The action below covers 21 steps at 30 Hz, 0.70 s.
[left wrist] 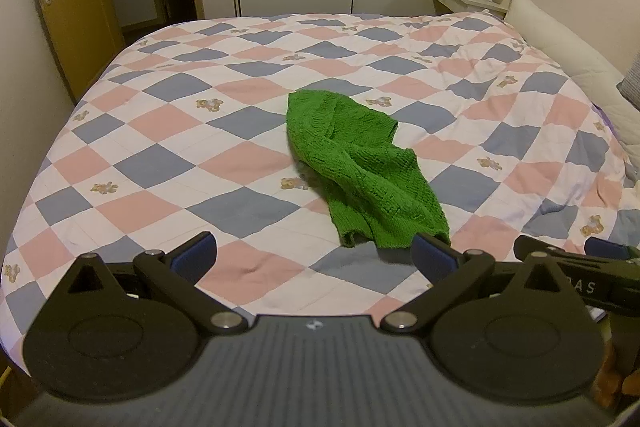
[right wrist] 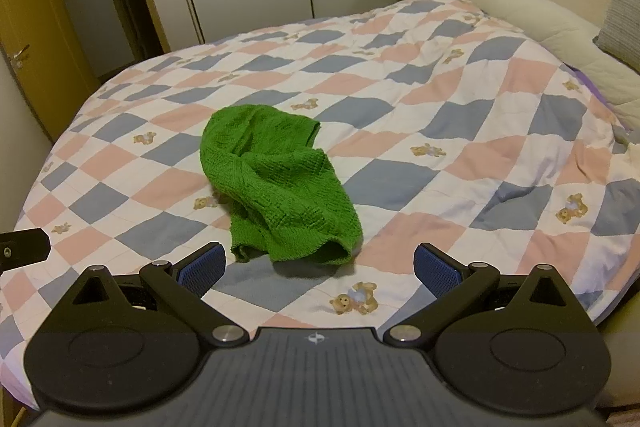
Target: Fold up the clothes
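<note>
Lying rumpled near the middle of the bed (left wrist: 168, 163): one green knit garment (left wrist: 360, 167), bunched lengthwise, not flat and not squared into a fold. Its near end shows an open ribbed hem (right wrist: 320, 253); its far end is rounded over. By the look of it: soft, light, stretchy, coarse-textured, likely to sag and drag on the quilt rather than slide; not fragile. Best hold, in my judgement: the ribbed near hem, one corner to each side, pinching both layers. Left hand-held gripper (left wrist: 314, 257): jaws wide apart, empty, just short of the hem. Right hand-held gripper (right wrist: 320, 267): likewise apart, empty, hem between its fingers' line.
</note>
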{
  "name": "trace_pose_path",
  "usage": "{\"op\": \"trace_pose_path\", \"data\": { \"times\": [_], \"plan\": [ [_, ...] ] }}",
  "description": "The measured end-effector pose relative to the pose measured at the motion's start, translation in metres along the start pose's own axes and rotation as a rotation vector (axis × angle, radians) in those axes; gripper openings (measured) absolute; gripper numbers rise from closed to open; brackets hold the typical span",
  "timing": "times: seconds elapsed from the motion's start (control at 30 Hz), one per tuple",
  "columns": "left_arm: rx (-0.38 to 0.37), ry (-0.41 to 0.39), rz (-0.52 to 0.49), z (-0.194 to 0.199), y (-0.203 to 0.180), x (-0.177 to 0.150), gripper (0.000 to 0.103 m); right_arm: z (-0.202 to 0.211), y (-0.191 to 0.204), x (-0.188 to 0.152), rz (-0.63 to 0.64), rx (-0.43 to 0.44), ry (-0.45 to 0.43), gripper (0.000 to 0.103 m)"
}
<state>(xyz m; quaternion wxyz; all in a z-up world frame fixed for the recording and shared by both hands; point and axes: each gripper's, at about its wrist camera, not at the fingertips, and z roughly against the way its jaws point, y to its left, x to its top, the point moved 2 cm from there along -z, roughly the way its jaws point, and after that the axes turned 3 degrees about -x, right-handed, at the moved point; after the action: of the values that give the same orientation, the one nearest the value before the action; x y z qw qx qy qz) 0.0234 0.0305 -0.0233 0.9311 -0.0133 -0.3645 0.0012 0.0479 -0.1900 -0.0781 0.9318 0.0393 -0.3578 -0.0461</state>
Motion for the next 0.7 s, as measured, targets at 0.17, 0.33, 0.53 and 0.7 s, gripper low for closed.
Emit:
{"op": "trace_pose_path", "data": {
  "times": [0.17, 0.33, 0.53, 0.7],
  "plan": [
    [0.008, 0.01, 0.009, -0.004, 0.003, 0.005, 0.102, -0.004, 0.004, 0.004, 0.007, 0.004, 0.004, 0.103],
    [0.02, 0.02, 0.018, -0.009, 0.003, 0.009, 0.102, -0.01, 0.004, 0.009, 0.015, 0.013, 0.011, 0.103],
    [0.031, 0.032, 0.023, -0.018, -0.003, 0.016, 0.102, -0.024, -0.002, 0.019, 0.024, 0.031, 0.022, 0.103],
    [0.036, 0.048, 0.033, -0.03, -0.01, 0.026, 0.102, -0.038, -0.008, 0.031, 0.036, 0.045, 0.033, 0.103]
  ]
}}
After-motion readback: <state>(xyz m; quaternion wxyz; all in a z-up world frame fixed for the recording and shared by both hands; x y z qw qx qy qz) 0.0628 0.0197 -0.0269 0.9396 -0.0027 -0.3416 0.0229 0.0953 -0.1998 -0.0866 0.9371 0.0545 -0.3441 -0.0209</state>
